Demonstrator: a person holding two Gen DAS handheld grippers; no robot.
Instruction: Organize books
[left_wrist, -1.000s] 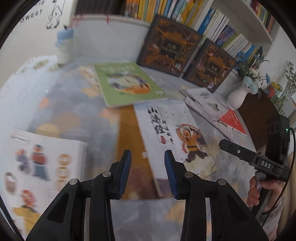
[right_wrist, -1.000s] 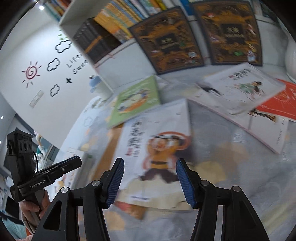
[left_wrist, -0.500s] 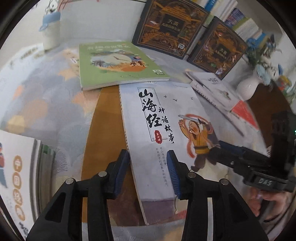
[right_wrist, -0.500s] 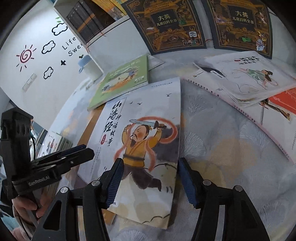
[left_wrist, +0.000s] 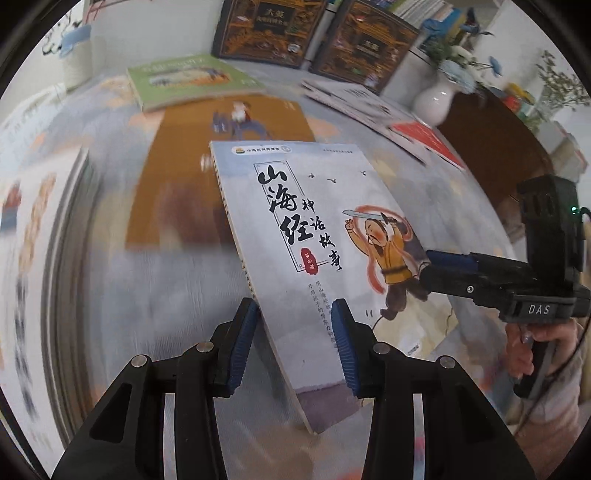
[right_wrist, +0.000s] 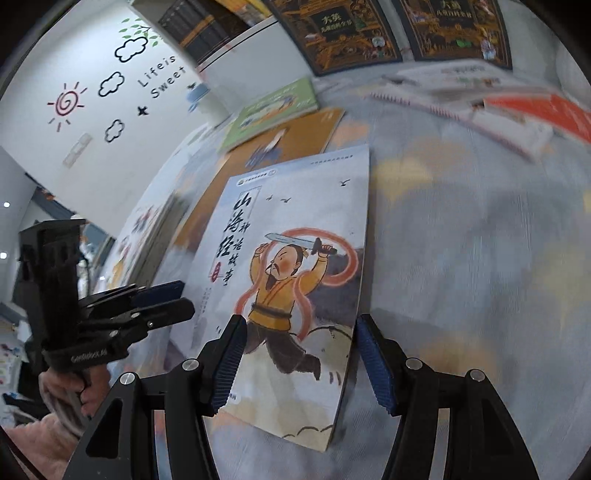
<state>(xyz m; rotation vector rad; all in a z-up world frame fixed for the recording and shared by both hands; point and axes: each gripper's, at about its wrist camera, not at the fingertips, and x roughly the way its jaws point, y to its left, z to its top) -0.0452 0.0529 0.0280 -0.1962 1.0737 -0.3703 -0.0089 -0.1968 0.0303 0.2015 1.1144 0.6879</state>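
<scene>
Task stage: early.
Left claw (left_wrist: 293, 343): clamped on grey storybook (left_wrist: 317, 236) spine edge.
Right claw (right_wrist: 301, 365): clamped across storybook's right edge.
Unsorted: green book (left_wrist: 192, 79), orange book (left_wrist: 221, 147), far-right pile (right_wrist: 498, 107) on surface (right_wrist: 480, 258).

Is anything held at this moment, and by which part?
Yes: the warrior book. The left claw grips its spine edge near the bottom, and the right claw grips the opposite edge near the bottom.
</scene>
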